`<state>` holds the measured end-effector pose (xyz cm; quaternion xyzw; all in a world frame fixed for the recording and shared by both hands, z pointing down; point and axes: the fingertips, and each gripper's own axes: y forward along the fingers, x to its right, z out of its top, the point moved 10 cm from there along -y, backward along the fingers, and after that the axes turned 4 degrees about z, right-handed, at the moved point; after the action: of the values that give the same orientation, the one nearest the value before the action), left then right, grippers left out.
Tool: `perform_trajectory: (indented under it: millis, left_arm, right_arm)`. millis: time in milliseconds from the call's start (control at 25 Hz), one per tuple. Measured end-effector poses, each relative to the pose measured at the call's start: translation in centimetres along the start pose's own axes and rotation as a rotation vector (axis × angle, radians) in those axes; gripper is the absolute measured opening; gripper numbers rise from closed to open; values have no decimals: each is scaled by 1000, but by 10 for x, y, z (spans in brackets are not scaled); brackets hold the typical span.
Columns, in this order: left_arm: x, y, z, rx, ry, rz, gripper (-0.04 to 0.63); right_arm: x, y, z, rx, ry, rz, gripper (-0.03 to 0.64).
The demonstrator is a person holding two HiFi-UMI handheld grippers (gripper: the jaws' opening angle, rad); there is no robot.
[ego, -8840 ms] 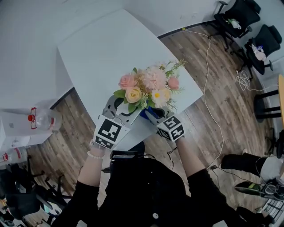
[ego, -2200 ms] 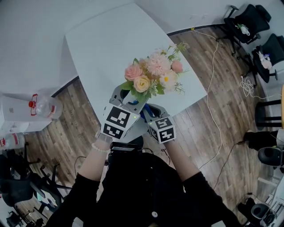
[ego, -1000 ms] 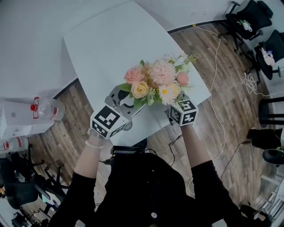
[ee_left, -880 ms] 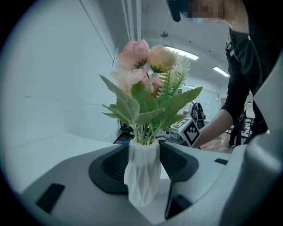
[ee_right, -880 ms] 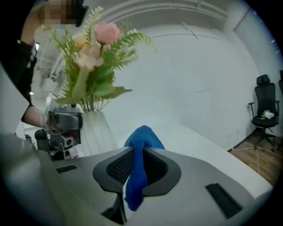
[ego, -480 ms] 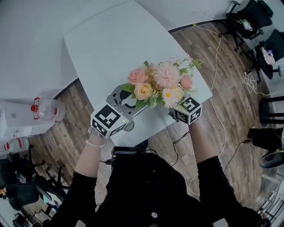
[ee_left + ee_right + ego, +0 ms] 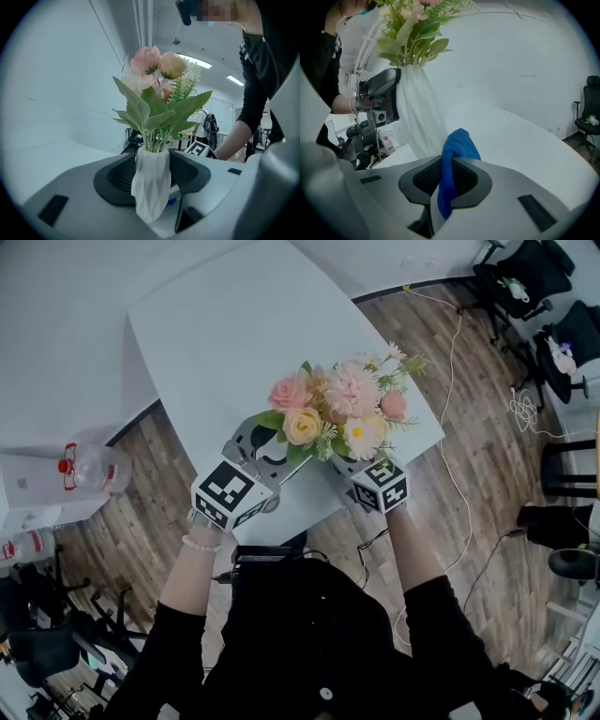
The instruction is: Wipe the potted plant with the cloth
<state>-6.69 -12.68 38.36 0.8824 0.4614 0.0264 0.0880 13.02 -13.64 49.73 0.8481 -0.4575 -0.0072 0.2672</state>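
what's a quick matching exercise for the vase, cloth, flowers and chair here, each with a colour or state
1 vase
2 cloth
3 flowers
4 chair

a blue, held by the right gripper
b black, on the wood floor
c white, held by the left gripper
d pink and yellow, above green leaves

Pairs: 1-c, 2-a, 3-d, 4-b

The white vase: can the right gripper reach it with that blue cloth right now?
Probably yes: the right gripper is shut on the blue cloth, and the white vase stands just ahead with nothing between them.
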Motion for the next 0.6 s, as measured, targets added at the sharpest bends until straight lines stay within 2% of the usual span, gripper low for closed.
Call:
perform_trajectory:
  millis: [280,600]
  left_arm:
    - [7,-3,-1,23,-14,61,232]
    - [13,-2,-3,30,-24,126,232]
  right_arm:
    - [-25,-2,-9,-4,64,-64,71]
    - [-46,-3,-18,-57,77,-123,72]
